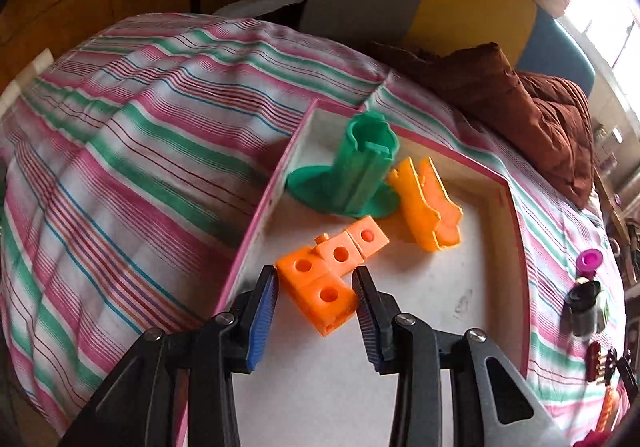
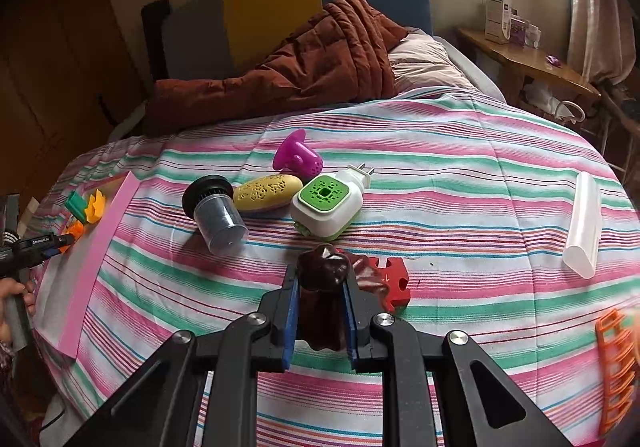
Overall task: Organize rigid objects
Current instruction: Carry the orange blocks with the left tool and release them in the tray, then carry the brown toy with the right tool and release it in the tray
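Two grippers: left gripper [image 1: 316, 287], right gripper [image 2: 320, 287].
Left jaws: apart, straddling orange plastic holed block cluster [image 1: 324, 271] in pink-rimmed tray [image 1: 256, 215].
Right jaws: clamped on dark maroon lumpy plastic piece [image 2: 322, 287].
3 o'clock: red plastic jigsaw block [image 2: 394, 283].

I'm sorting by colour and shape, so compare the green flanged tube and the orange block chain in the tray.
The green flanged tube is green and stands upright on a round base; the orange block chain is orange and lies flat. The tube is a hollow, ribbed cylinder open at the top; the chain is linked cubes, each with a round hole. The chain sits between the open left gripper; the tube stands farther off. Both look like rigid plastic inside the pink-rimmed tray.
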A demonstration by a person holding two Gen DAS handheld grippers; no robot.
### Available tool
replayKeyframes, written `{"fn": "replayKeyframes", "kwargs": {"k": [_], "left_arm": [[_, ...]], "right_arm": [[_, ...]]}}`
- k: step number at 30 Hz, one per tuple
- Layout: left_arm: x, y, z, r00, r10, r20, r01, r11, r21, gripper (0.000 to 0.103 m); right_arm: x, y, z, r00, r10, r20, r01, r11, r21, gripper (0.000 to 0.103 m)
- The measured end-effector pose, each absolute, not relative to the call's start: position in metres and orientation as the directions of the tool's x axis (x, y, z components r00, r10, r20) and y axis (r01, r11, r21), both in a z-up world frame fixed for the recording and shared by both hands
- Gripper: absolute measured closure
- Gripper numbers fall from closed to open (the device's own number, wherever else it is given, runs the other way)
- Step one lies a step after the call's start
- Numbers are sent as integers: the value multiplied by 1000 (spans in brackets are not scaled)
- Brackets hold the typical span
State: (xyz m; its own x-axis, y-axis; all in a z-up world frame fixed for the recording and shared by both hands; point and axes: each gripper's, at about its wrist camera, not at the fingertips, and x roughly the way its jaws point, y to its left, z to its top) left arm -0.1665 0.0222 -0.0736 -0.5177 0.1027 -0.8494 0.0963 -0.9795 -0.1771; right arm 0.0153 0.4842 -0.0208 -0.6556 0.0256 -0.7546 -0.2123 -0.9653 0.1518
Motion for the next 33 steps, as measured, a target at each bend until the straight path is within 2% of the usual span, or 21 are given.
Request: {"fn": "replayKeyframes", "kwargs": {"k": [3,8,16,19,22,27,33], "left_arm": [[-155,21,-72,-539,91,-837,108,-979,-175,61],[-125,11,-69,-599,134,-789,117,-961,-252,61],[-75,29,-55,-664,235,-710,-38,-959,-282,61],[-70,45,-51,-661,267,-701,-128,-961,-245,61],[-60,53,-51,-666,273,-694,-171,-962,-215,61],[-53,55,-57,-643,317,-698,-197,-948,-249,61],[-44,54,-57,-650,335,-682,-210,-942,-263,61]], "right_arm": [[15,484,-21,-655,27,-755,-212,-966,149,84],[14,484,-22,-652,34,-758,-211,-968,139,84],[13,466,-21,-648,31,-761,-157,-983,95,84],[8,448,-24,-633,-12,-774,-128,-985,119,84],[0,429,-25,-635,-93,-767,-105,-973,204,84],[-27,387,-17,-646,-232,-727,-20,-947,320,84],[-63,335,3,-642,-303,-705,86,-941,326,84]]}}
